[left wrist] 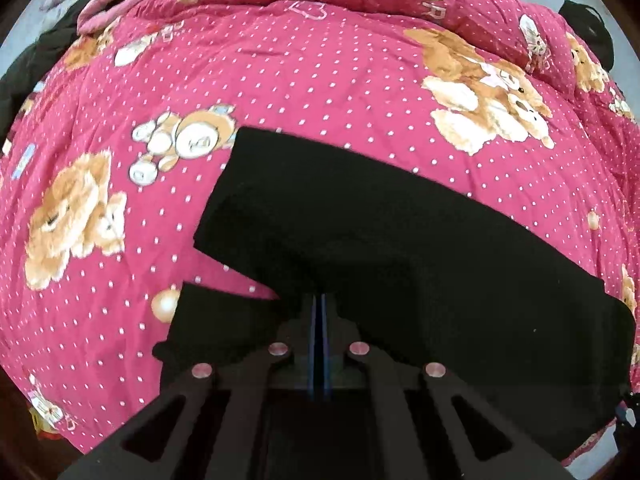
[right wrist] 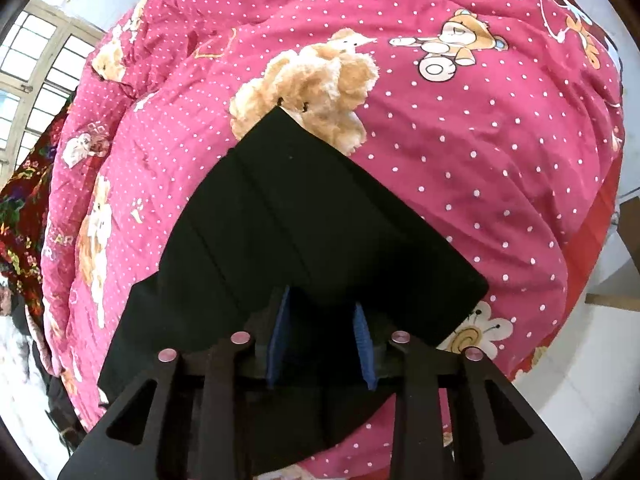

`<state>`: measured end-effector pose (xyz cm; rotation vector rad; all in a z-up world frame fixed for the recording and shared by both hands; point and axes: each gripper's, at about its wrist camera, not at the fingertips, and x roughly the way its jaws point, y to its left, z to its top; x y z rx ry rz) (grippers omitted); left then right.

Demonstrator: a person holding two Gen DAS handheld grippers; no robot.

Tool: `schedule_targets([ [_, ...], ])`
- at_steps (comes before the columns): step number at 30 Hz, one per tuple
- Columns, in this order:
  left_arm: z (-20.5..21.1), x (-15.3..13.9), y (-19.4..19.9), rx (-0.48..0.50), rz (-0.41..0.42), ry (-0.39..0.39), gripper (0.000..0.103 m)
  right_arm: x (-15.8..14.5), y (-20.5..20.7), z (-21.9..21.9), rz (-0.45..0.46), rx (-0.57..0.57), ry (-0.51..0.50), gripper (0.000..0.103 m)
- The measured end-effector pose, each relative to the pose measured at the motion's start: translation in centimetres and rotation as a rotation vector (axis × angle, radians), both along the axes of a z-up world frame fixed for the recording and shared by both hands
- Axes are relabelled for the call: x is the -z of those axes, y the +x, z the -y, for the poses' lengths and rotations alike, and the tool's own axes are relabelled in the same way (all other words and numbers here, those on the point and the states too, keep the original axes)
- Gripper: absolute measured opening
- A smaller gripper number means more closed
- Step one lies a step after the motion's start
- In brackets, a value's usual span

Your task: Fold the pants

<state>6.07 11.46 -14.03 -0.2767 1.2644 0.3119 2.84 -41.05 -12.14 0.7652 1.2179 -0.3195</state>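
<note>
Nearest in the left wrist view, my left gripper (left wrist: pixel 319 308) had its blue pads pressed together w/ barely a slit between them, tips buried in the black pants (left wrist: pixel 360 240); looked pinched on a fabric edge, tho black on black made the actual bite hard to confirm. In the right wrist view my right gripper (right wrist: pixel 322 312) stood wide, blue pads (right wrist: pixel 279 328) well apart, hovering over the pants (right wrist: pixel 304 232) w/o gripping anything. The pants lay as a long dark band across the pink quilt (left wrist: pixel 280 80), already doubled lengthwise by my read, one squared end pointing to the far side, over a printed teddy bear (right wrist: pixel 312 88). Risks as I judged them: the quilt was soft & lumpy, so a drag could bunch it up & skew the fold; w/ only one claw holding, lifting that side alone would twist the band or let the layers slide apart; a thin pinch might slip off. Farther out, writing on the quilt read "AR" at the far right in the left view & "EAR" at the left in the right view, prob. "BEAR"; rest too warped to read. A window (right wrist: pixel 36 76) sat far left.
</note>
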Motion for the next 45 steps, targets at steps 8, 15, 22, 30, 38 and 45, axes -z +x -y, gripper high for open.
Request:
schedule_targets([
  [8,-1.7,1.3,-0.4,-0.061,0.011,-0.140,0.021,0.6,0.7,-0.7,0.005,-0.019,-0.016,0.051],
  [15,-2.4,0.6,-2.1,-0.132,0.036,-0.283,0.049,0.3,0.1,-0.6,-0.008,0.002,-0.039,0.052],
  [22,-2.6,1.7,-0.7,-0.150,0.016,-0.294,0.052,0.4,-0.3,0.4,-0.018,0.042,-0.058,0.052],
  [30,-2.5,2.0,1.1,-0.141,-0.017,-0.184,0.024,0.6,-0.6,1.1,-0.035,0.063,-0.067,0.052],
  [38,-2.3,2.0,1.2,-0.116,-0.025,-0.164,0.008,0.6,-1.2,1.8,-0.032,0.080,-0.058,0.052],
  [45,-2.5,1.2,1.3,-0.112,-0.015,-0.188,0.006,1.0,0.0,1.8,-0.019,0.063,-0.041,0.049],
])
